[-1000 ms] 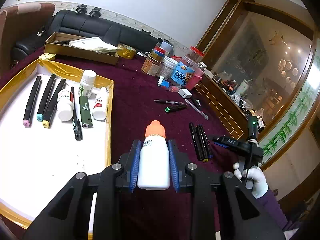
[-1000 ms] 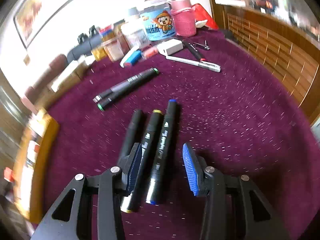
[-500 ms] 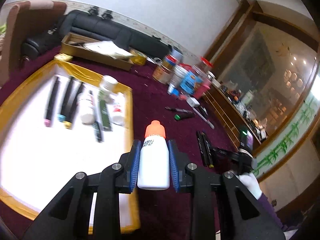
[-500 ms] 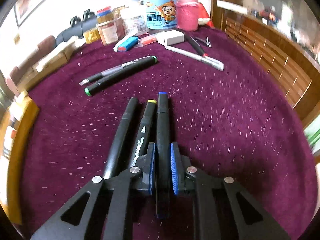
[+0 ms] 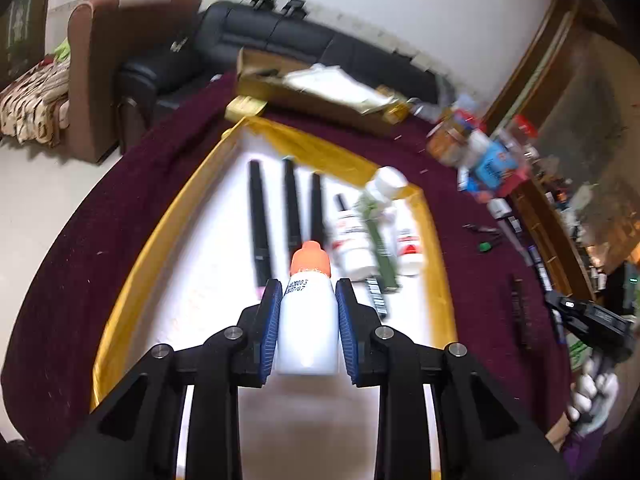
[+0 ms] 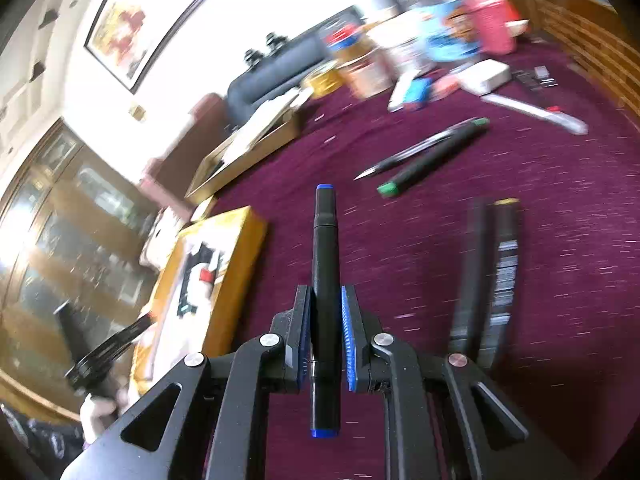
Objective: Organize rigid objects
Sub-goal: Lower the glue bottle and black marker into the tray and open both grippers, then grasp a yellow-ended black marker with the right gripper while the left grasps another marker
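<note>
Left claw (image 5: 307, 312) grips white bottle (image 5: 307, 328) over tray (image 5: 132, 280) | right claw (image 6: 325, 336) clamps blue-capped marker (image 6: 325, 264) above cloth

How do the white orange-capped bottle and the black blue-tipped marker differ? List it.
The white plastic bottle with the orange cap is squat and wide; the black marker with blue ends is long and thin. The bottle sits in the left gripper over the gold-rimmed tray, the marker in the right gripper over the maroon cloth. Both are clamped.
</note>
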The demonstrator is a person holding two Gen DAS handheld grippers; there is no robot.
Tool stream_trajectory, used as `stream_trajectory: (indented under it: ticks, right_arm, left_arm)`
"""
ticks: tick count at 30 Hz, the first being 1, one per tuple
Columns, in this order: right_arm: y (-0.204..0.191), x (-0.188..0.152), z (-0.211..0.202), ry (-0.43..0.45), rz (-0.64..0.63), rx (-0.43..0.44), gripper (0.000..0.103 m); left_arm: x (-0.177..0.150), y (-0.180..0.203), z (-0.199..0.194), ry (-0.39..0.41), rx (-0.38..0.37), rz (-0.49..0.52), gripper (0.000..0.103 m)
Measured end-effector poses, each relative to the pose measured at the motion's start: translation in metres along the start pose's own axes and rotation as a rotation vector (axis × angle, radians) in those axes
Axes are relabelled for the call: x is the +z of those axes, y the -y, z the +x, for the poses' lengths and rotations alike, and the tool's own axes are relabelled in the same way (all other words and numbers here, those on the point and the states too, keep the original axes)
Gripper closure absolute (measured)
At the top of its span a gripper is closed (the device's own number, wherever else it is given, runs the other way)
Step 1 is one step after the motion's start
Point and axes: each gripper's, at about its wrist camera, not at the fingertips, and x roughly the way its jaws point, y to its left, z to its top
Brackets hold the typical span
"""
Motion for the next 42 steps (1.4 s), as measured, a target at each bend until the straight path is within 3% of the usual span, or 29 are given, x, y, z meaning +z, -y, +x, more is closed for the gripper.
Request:
stream_trajectory:
  ticks: [7,10,12,16,21,27,35,42]
  right_arm:
    - [-0.069,-0.012,0.055,-0.120,-0.091,0.072,0.090]
    - [-0.098,-0.017,0.076,-0.161,-0.133,0.089,0.090]
    - [-0.115,-0.024,0.089,-0.187,-0.152,0.097,0.090]
    - [-0.137,-0.033,0.117,-0.252,-0.174,0.101,0.090]
    - [-0.155,-0.047,0.145,-0.321,-0.194,0.109,0.090]
    - [-0.180,-0.067,0.173,-0.384,-0.266,0.100,0.090]
    - [-0.210,-0.083,0.182,-0.347,-0.395,0.072,0.089]
    - [-0.197,-0.076,0.147,-0.252,-0.374,0.111,0.084]
  left_arm:
    - [0.014,-0.019,0.037,-0.102,0.098,-0.021,0.078]
    - [0.019,-0.026,0.040,-0.109,0.128,-0.041,0.076]
    - [0.020,-0.030,0.038,-0.103,0.107,-0.062,0.070]
    - [0.014,-0.032,0.017,-0.049,0.064,-0.077,0.062]
    - [-0.004,-0.041,-0.032,0.094,-0.016,-0.151,0.050]
    - [-0.030,-0.058,-0.072,0.223,-0.028,-0.258,0.044]
    - [-0.039,-0.060,-0.088,0.273,-0.016,-0.280,0.044]
    - [-0.043,-0.039,-0.089,0.276,-0.049,-0.228,0.044]
